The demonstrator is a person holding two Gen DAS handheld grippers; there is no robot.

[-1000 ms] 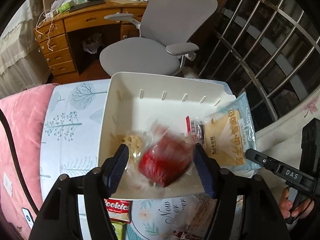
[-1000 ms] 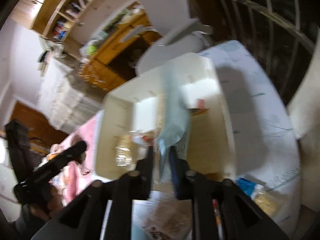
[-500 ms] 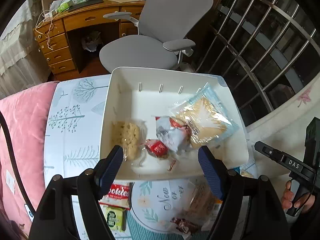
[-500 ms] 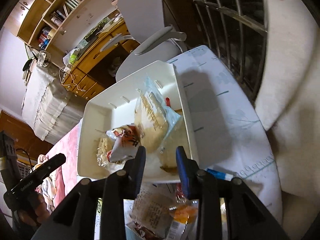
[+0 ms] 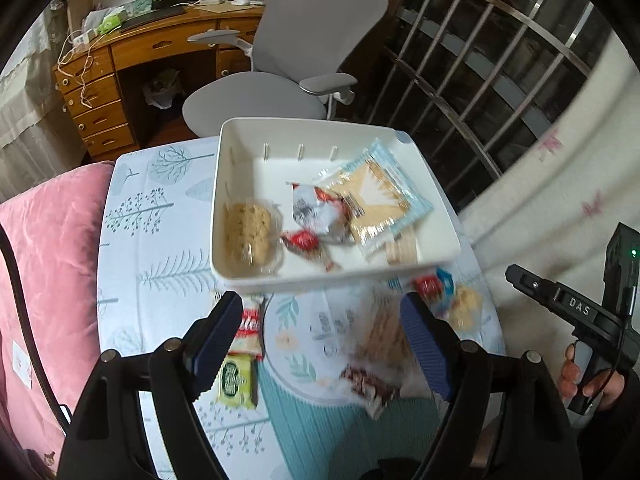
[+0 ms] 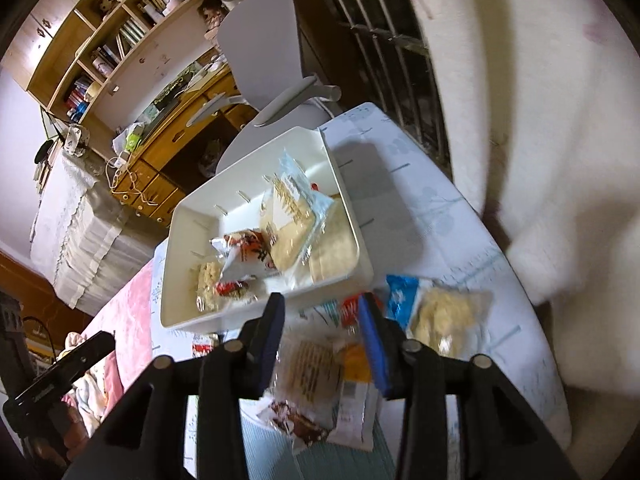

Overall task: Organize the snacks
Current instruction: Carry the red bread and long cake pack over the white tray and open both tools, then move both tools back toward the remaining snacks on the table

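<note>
A white bin (image 5: 240,280) (image 6: 176,320) on the patterned tablecloth holds a cookie pack (image 5: 246,234), a red candy (image 5: 302,240), a red-white wrapper (image 5: 316,210) and a blue-edged cracker pack (image 5: 380,196) (image 6: 286,216). Loose snacks lie in front of the bin: a Cookies pack (image 5: 250,330), a green packet (image 5: 236,378), a brown wafer pack (image 5: 384,332) (image 6: 310,368), a chocolate bar (image 5: 368,386) and a blue-ended pastry pack (image 6: 440,312). My left gripper (image 5: 320,336) is open and empty above the loose snacks. My right gripper (image 6: 322,332) is open and empty over them.
A grey office chair (image 5: 280,80) and a wooden desk (image 5: 120,60) stand beyond the table. A pink cushion (image 5: 44,280) lies at the left. A barred window (image 5: 500,80) and white curtain (image 6: 540,160) are at the right.
Both grippers let go of their snacks into the bin, the red packet and the cracker pack, and pulled back toward me. Both now hover open over the loose snacks.
</note>
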